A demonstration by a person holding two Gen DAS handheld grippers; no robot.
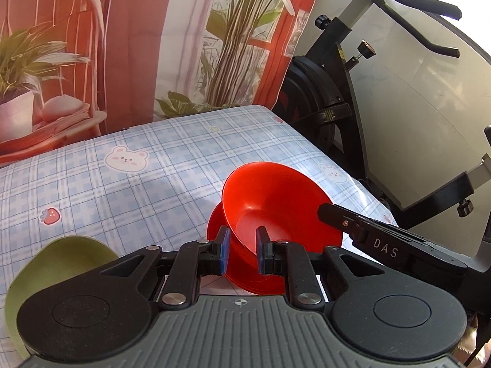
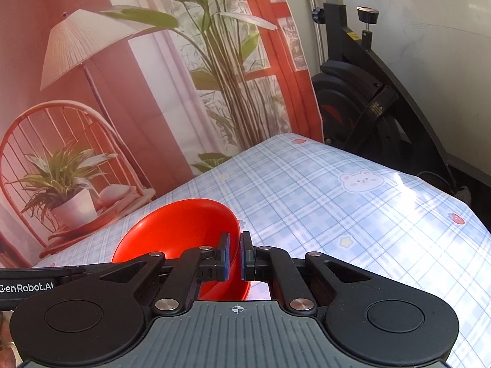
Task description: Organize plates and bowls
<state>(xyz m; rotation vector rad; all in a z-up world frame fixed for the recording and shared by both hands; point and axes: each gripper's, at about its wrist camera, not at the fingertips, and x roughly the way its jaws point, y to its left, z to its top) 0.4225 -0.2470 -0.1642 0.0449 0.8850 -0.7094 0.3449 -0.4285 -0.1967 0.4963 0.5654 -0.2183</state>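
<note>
Left wrist view: left gripper [image 1: 242, 253] sat low over the table [image 1: 129, 190], which carried a blue plaid cloth with bear and strawberry prints. Its jaws stood partly open, one blue pad on each side of the near rim of a red bowl [image 1: 276, 202]. A gap showed between the pads [image 1: 225, 253] and the rim, so no firm grip could be confirmed. The bowl was tilted, mouth turned toward the camera, resting over a red plate [image 1: 245, 279] that lay beneath it near the table's right edge. The right gripper [image 1: 325, 211] entered from the right, black arm marked "DAS", its tip at the bowl's far-right rim. A green bowl [image 1: 61, 263] lay at lower left, partly hidden behind the gripper body.

Right wrist view: right gripper [image 2: 234, 256] had its jaws nearly closed, pinching the bowl's [image 2: 181, 230] rim wall between the two blue pads [image 2: 227, 256]. The bowl appeared tilted, interior facing left. The left gripper's arm [image 2: 36, 279], marked "GenRobot.AI", crossed the lower left.

Background: printed backdrop [image 1: 138, 46] with plants and a chair; exercise bike [image 1: 353, 70] to the right of the table.
</note>
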